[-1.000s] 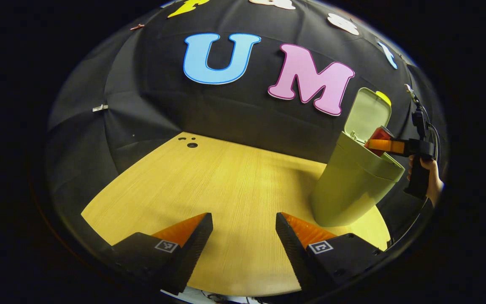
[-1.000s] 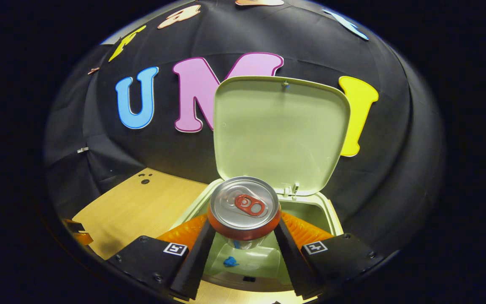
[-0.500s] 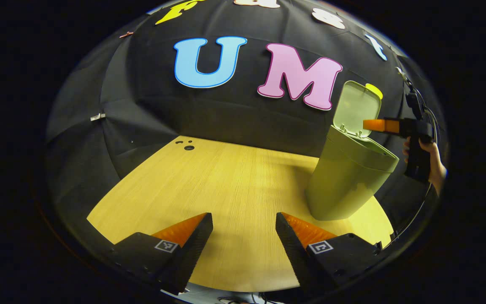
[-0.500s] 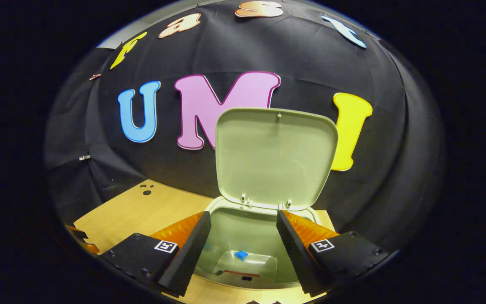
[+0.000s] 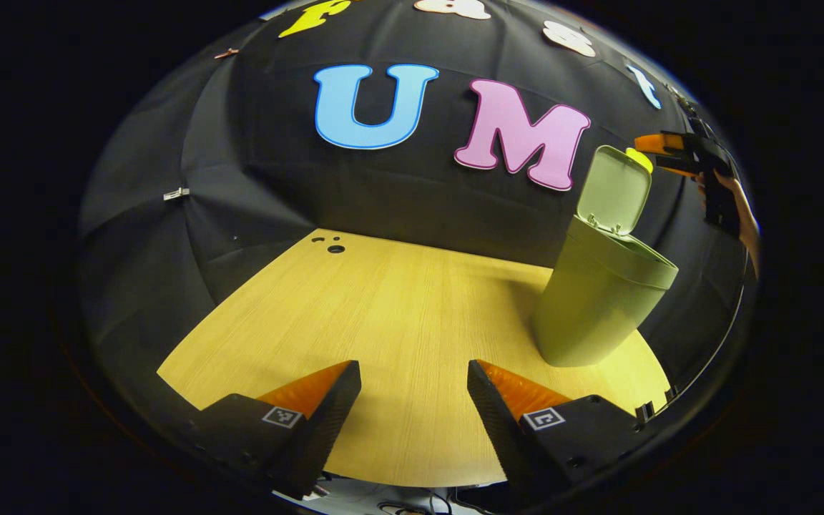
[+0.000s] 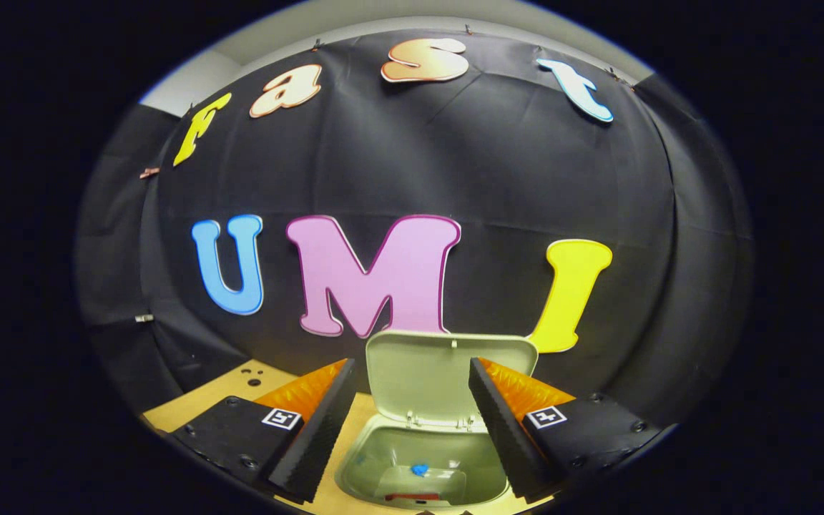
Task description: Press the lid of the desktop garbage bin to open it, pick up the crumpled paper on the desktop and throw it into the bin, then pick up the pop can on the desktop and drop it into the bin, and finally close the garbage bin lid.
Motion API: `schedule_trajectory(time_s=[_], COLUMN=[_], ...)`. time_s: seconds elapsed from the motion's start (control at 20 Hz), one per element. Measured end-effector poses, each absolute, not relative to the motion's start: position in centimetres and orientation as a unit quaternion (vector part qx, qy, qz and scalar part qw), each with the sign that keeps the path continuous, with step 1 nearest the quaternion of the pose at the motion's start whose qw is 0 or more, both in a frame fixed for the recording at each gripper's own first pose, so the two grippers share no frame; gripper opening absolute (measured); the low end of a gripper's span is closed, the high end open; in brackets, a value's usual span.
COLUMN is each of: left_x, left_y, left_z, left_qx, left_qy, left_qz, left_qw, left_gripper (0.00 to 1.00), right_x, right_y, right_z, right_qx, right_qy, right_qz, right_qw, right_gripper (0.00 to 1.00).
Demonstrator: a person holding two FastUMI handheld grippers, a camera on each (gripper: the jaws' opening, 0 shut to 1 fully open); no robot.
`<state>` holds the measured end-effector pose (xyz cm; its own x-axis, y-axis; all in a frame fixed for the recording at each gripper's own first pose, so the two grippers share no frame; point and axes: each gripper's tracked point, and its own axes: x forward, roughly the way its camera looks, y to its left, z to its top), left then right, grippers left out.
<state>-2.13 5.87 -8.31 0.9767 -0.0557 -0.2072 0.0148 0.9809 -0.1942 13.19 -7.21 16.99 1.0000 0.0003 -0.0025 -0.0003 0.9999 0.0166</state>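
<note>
The can that sat between the fingers of the right hand-held gripper [image 6: 408, 422] a second ago is gone from them; the jaws now stand wide apart with nothing between, and the gripper has risen well above the garbage bin [image 6: 426, 468], looking down into its open mouth; in the left gripper view the same gripper [image 5: 659, 146] shows high beside the raised lid [image 5: 616, 189], held by a hand [image 5: 737, 214] at the far right; half a second ago it hung lower, level with the lid's base. At the bottom of the bin a strip of red [image 6: 403, 496] shows, which I take for the pop can lying inside, with a small blue scrap [image 6: 420, 469] just above it; the crumpled paper I cannot make out for certain. So the dropping looks done, and what is left, as I judge it, is to push the lid [image 6: 423, 379] down; it stands upright on its hinge at the back of the bin, so the gripper will likely need to come over the top edge and press forward and down.

The left hand-held gripper [image 5: 412, 411] hangs low over the near edge of the table [image 5: 383, 322], its fingers spread wide and holding nothing; it has hardly shifted. The table is pale wood with a straight grain; a few small dark holes [image 5: 331, 245] sit at its far left corner; the bin [image 5: 601, 300] stands toward its far right; black cloth walls close the booth behind.
</note>
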Motion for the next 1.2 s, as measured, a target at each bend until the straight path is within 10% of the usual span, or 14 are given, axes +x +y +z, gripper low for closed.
schedule_trajectory(time_s=[1.2], left_x=[-6.1], left_y=[13.6], left_z=[-12.6], left_qx=[-0.154], left_qy=[0.12], left_qz=[0.091], left_qw=[0.977], left_gripper=[0.96], right_x=[23.3], right_y=[-9.3], right_z=[16.2], right_qx=[-0.04], right_qy=[0.067], right_qz=[-0.04], right_qw=[0.996], right_gripper=[0.96])
